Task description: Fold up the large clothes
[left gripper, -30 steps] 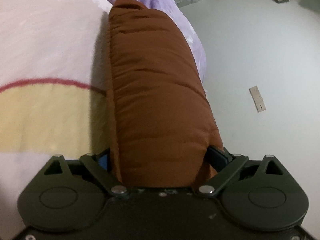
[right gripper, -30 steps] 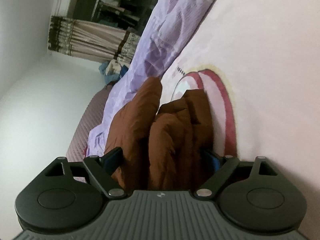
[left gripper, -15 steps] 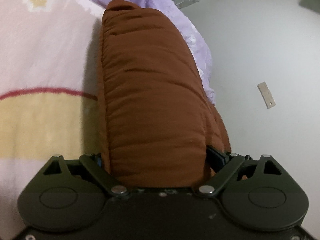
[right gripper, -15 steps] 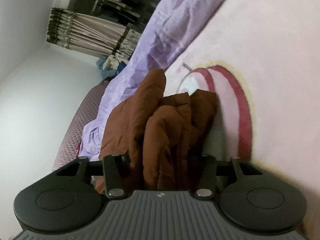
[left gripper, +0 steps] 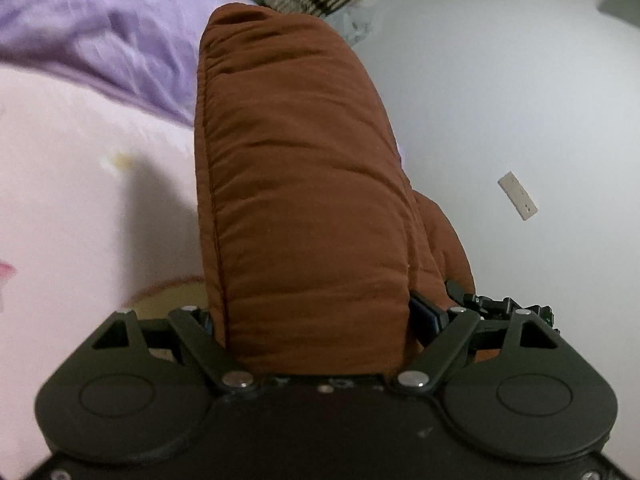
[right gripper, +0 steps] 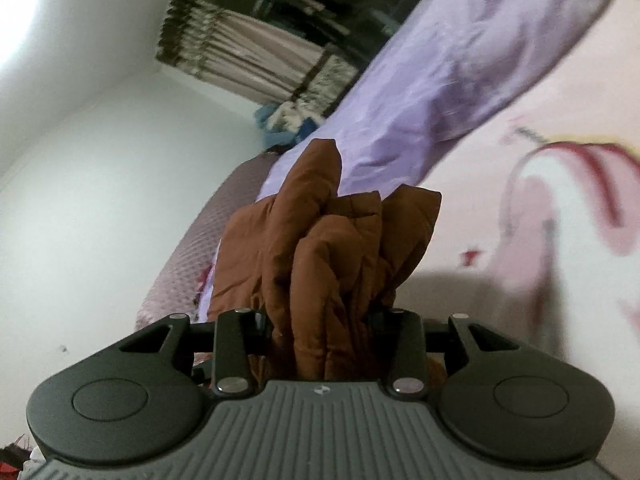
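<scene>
A puffy brown quilted garment (left gripper: 304, 200) fills the middle of the left wrist view. My left gripper (left gripper: 316, 320) is shut on it, its fingertips hidden by the padding. In the right wrist view the same brown garment (right gripper: 332, 264) is bunched in several folds, and my right gripper (right gripper: 324, 320) is shut on that bunch. Both hold the garment lifted above the pink bedspread (left gripper: 80, 200), which also shows in the right wrist view (right gripper: 520, 300).
A purple sheet (left gripper: 100, 32) lies along the far side of the bed and shows in the right wrist view (right gripper: 460, 80). A white wall with a socket plate (left gripper: 517, 196) is on the right. Curtains (right gripper: 240, 60) and a dark shelf stand beyond.
Both grippers have lifted and tilted with the garment; the right gripper's jaws have closed tighter on the bunched folds. The bed pattern has slid away in both views.
</scene>
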`<state>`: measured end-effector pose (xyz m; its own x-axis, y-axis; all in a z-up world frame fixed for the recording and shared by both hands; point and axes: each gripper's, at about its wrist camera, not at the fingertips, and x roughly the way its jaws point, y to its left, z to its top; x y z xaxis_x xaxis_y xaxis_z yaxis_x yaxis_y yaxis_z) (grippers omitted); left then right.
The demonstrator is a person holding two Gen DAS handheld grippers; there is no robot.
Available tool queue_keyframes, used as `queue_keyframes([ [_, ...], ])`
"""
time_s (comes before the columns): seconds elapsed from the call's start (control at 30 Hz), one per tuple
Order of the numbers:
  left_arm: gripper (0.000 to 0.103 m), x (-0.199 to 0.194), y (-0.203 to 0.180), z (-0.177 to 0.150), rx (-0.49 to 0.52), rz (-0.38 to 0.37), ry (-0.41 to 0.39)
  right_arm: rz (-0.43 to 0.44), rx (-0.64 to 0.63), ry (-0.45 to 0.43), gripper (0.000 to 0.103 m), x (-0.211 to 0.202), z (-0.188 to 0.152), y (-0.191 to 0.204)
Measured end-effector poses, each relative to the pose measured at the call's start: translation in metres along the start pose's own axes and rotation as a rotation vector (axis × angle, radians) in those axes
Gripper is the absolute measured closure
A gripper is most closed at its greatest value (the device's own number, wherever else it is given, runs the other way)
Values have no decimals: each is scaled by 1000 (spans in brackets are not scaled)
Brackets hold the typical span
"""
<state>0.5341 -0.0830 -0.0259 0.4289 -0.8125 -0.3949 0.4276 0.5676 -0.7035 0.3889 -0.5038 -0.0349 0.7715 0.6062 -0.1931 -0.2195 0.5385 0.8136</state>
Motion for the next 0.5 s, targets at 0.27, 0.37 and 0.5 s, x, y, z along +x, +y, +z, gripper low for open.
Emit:
queue_keyframes([
  [0.27, 18, -9, 22, 12, -4, 28, -16, 17, 17, 10, 60, 65, -20, 24],
  [0.37, 18, 10, 38, 14, -17, 35, 3, -6, 37, 21, 60, 85, -24, 14],
  [0.5, 18, 39, 63, 10, -47, 49, 36, -61, 69, 46, 60, 108, -29, -9],
])
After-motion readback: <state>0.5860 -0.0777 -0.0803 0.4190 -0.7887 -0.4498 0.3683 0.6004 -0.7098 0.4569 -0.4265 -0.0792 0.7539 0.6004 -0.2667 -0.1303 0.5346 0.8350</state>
